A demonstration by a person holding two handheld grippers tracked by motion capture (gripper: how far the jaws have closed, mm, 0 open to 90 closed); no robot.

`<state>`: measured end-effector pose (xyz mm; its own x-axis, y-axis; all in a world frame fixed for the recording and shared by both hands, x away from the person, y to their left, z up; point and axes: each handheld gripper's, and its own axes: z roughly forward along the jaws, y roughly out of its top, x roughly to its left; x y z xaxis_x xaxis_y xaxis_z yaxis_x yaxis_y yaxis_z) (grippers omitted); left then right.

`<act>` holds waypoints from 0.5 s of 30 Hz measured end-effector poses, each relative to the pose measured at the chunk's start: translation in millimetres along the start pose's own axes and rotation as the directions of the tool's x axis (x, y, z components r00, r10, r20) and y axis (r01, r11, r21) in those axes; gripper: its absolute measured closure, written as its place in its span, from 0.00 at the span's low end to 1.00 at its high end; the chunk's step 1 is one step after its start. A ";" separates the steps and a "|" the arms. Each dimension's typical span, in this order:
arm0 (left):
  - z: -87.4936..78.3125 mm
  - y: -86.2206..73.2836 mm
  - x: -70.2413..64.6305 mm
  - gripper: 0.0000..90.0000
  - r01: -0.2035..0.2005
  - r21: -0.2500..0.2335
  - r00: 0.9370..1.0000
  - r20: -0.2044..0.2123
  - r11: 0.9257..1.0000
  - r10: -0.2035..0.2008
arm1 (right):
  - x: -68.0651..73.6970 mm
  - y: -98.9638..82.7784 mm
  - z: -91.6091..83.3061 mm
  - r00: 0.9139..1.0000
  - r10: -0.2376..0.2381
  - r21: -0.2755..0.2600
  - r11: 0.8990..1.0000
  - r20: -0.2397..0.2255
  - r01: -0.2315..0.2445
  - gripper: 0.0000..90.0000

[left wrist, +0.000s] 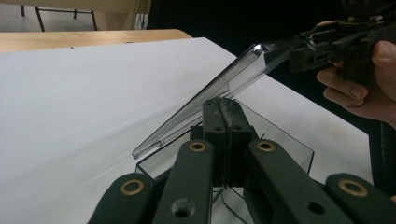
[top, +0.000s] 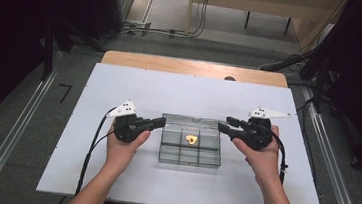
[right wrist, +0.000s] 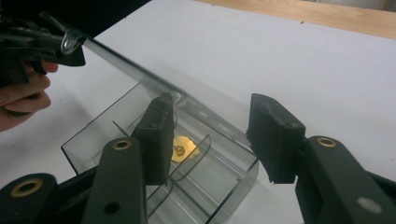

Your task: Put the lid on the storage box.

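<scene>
Here, the clenched left gripper (top: 158,123) and spread, empty right gripper (top: 225,125) flank the clear box (top: 189,156), its lid (left wrist: 219,88) raised between them.

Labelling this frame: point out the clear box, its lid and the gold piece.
clear box (top: 189,156): high view, front row of compartments.
lid (left wrist: 219,86): left gripper view, middle of the raised clear panel.
gold piece (right wrist: 183,149): right gripper view, centre of its gold face, inside a compartment.

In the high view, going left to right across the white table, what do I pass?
Left gripper → clear compartment box with a yellow piece in its middle → right gripper, all on the white table.
</scene>
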<state>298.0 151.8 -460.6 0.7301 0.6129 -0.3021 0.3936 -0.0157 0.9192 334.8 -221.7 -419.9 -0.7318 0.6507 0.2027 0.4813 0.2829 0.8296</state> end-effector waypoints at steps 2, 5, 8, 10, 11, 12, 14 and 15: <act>0.7 -0.1 -0.4 1.00 0.000 0.003 1.000 0.002 1.000 0.000 | 0.4 -1.4 0.7 1.000 -0.004 0.003 1.000 -0.003 0.004 0.54; 1.8 -0.2 -1.0 1.00 0.001 0.004 1.000 0.010 1.000 -0.001 | 1.3 -3.0 1.3 1.000 -0.003 0.013 1.000 -0.003 0.003 0.53; 2.6 -0.5 -0.8 1.00 0.001 0.005 1.000 0.014 1.000 -0.001 | 2.0 -5.0 -0.3 1.000 -0.014 0.019 1.000 0.000 0.014 0.53; 3.0 -0.7 -0.9 1.00 0.002 0.004 1.000 0.015 1.000 -0.002 | 2.8 -6.1 -2.0 1.000 -0.023 0.024 0.999 0.003 0.023 0.52; 3.4 -0.9 -1.0 1.00 0.001 0.003 1.000 0.015 1.000 -0.001 | 3.2 -6.7 -2.9 1.000 -0.022 0.027 0.999 0.008 0.022 0.52; 3.8 -1.1 -1.1 1.00 0.002 0.003 1.000 0.017 1.000 -0.002 | 3.5 -7.4 -3.9 1.000 -0.027 0.028 0.999 0.009 0.026 0.52; 4.2 -1.4 -1.0 1.00 0.003 0.004 1.000 0.019 1.000 -0.004 | 3.7 -8.8 -5.6 0.999 -0.031 0.035 0.999 0.014 0.030 0.52; 4.2 -1.4 -0.9 1.00 0.004 0.004 1.000 0.020 1.000 -0.004 | 3.4 -9.7 -5.9 0.999 -0.028 0.033 0.999 0.015 0.028 0.52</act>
<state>299.1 148.0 -462.6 0.7396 0.5971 -0.3106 0.3988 -0.0170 0.9169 324.7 -226.4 -424.1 -0.7378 0.6530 0.1712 0.4766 0.3243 0.8171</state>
